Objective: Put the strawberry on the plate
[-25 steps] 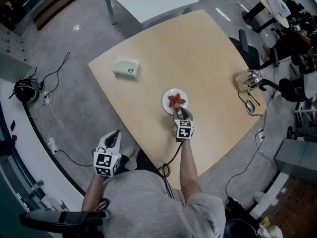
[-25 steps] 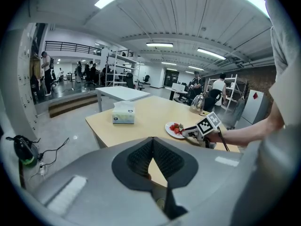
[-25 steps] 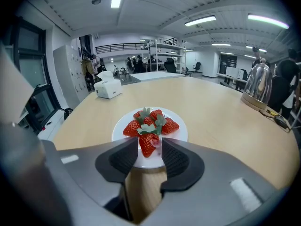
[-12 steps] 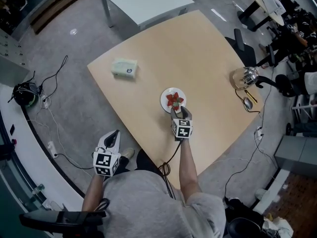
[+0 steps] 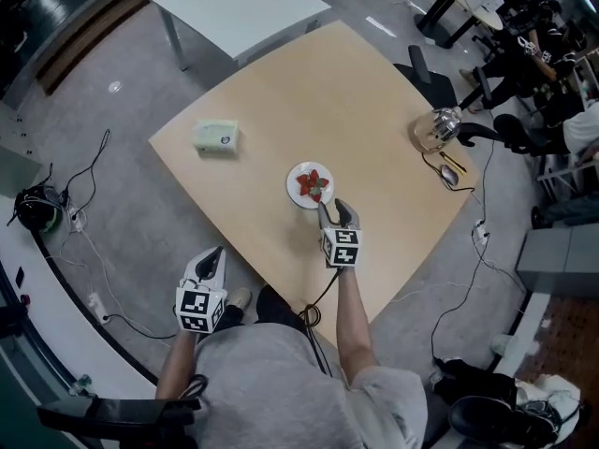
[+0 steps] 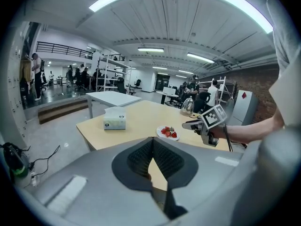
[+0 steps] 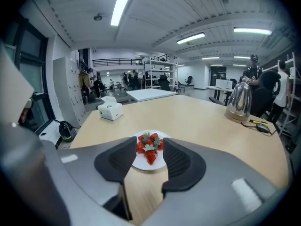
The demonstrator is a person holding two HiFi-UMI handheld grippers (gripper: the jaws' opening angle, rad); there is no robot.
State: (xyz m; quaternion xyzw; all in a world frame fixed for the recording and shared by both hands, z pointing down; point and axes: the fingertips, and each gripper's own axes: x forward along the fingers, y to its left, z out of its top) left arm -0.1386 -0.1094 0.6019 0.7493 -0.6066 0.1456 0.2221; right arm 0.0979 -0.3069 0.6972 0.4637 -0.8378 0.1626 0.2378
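A small white plate (image 5: 296, 195) on the light wooden table (image 5: 374, 101) holds several red strawberries (image 5: 312, 183). My right gripper (image 5: 337, 213) hovers just short of the plate's near edge. Its jaws are closing with nothing between them. In the right gripper view, the strawberries (image 7: 149, 149) and the plate (image 7: 139, 164) lie just beyond the right gripper (image 7: 149, 144). My left gripper (image 5: 216, 255) hangs off the table's near left, over the floor, with its pads together and nothing held. The left gripper (image 6: 152, 142) looks towards the plate (image 6: 162, 136) and the right gripper (image 6: 187, 124).
A pale green tissue box (image 5: 216, 136) lies at the table's far left. A metal kettle (image 5: 438, 129) stands at the right corner with small items beside it. A white table (image 5: 234, 7) stands beyond. Cables run over the grey floor (image 5: 112, 204).
My right gripper has drawn back from over the plate to just short of its near edge. The strawberries stay on the plate. The left gripper has not moved.
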